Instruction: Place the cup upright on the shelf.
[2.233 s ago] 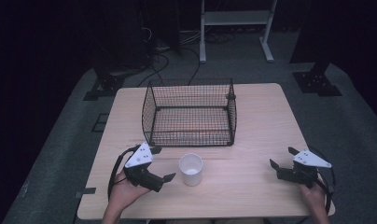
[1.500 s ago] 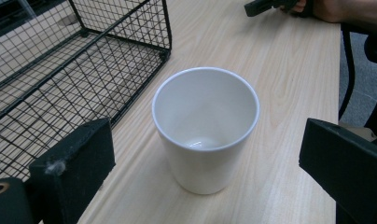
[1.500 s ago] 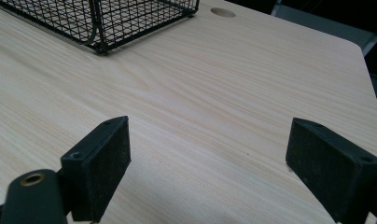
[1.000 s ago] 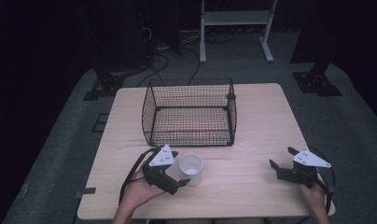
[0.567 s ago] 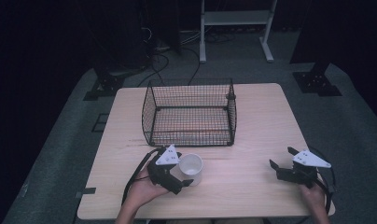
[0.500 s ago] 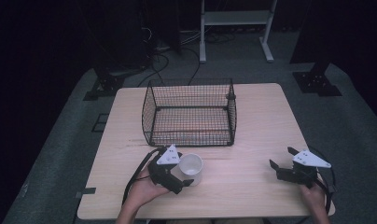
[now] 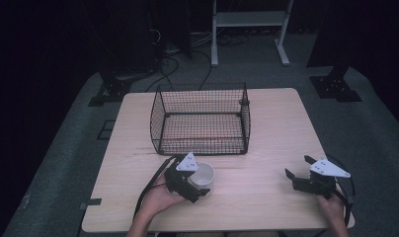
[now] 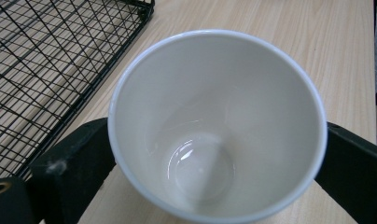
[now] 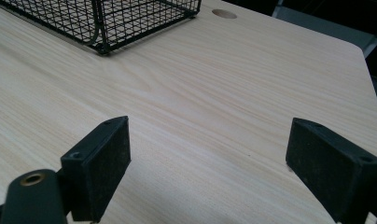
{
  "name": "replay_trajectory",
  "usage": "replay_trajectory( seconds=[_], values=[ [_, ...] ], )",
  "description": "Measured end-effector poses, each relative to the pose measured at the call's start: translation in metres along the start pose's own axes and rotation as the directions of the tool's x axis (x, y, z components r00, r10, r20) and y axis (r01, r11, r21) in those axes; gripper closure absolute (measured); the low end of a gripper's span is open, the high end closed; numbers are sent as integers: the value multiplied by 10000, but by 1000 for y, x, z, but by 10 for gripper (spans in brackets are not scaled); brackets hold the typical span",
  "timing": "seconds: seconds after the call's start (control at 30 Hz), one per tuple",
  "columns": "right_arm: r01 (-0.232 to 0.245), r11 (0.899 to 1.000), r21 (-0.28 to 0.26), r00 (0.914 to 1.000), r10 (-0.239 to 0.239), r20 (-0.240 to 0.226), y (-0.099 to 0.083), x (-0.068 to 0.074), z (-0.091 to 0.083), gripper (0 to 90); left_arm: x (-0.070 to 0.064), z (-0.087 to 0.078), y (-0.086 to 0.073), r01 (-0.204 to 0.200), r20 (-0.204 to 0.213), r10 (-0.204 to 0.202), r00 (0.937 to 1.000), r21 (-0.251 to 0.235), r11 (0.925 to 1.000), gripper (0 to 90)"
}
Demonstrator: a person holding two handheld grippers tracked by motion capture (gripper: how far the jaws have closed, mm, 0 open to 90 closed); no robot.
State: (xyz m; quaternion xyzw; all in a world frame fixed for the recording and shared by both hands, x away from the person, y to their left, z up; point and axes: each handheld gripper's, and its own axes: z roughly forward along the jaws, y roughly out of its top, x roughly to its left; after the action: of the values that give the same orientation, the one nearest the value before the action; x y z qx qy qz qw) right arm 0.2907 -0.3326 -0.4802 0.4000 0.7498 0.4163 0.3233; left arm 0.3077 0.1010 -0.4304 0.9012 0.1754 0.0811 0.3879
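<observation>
- Sitting upright on the table (image 7: 266,197), the white cup (image 7: 202,176) is near my front edge, left of centre, just in front of the wire basket (image 7: 200,118).
- Cup is empty; glossy inside, round bottom visible in my left gripper view (image 8: 210,135).
- Cup and basket are close but apart: bare wood shows between the cup rim and the basket's near wall (image 8: 46,70).
- My left gripper (image 7: 200,185) has its jaws spread around the cup, one on each side of the wall, both low against the body.
- Left finger (image 8: 70,168) looks right up against the cup wall; right finger (image 8: 352,163) likewise. Can't tell whether they are actually pressing or just beside it.
- Not lifted as far as I can see; cup base looks down on the wood in the high view.
- My left hand (image 7: 155,200) comes in from the bottom edge, cable looping off to its left.
- My right gripper (image 7: 299,178) is well apart from the cup, near the right front corner of the table.
- Its jaws are wide open with nothing between them, just bare wood (image 9: 210,140).
- Right gripper view also catches the basket's near corner (image 9: 102,23) up at top left and a round hole (image 9: 224,14) in the tabletop beyond it.
</observation>
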Motion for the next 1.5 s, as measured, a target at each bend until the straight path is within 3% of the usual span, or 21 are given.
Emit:
replay_trajectory(
  seconds=[0.13,0.27,0.43,0.73,1.5],
  values=[
    [-7,10000,3,10000,7,6,0,0,0,131,2,2,0,116,89,-117,9999,121,9999,61],
    [4,10000,-12,10000,-4,2,0,0,0,131,5,0,0,69,276,-71,9996,77,9999,203],
    [-7,10000,-21,10000,7,7,0,0,0,131,5,-2,2,-16,147,13,9999,158,9999,206],
    [-69,10000,-46,10000,69,31,0,0,0,131,7,-18,17,-105,176,114,9998,-500,9987,207],
    [-148,9999,-57,9998,149,91,0,-1,-1,131,11,-26,40,-390,108,398,9991,-638,9972,207]
  ],
)
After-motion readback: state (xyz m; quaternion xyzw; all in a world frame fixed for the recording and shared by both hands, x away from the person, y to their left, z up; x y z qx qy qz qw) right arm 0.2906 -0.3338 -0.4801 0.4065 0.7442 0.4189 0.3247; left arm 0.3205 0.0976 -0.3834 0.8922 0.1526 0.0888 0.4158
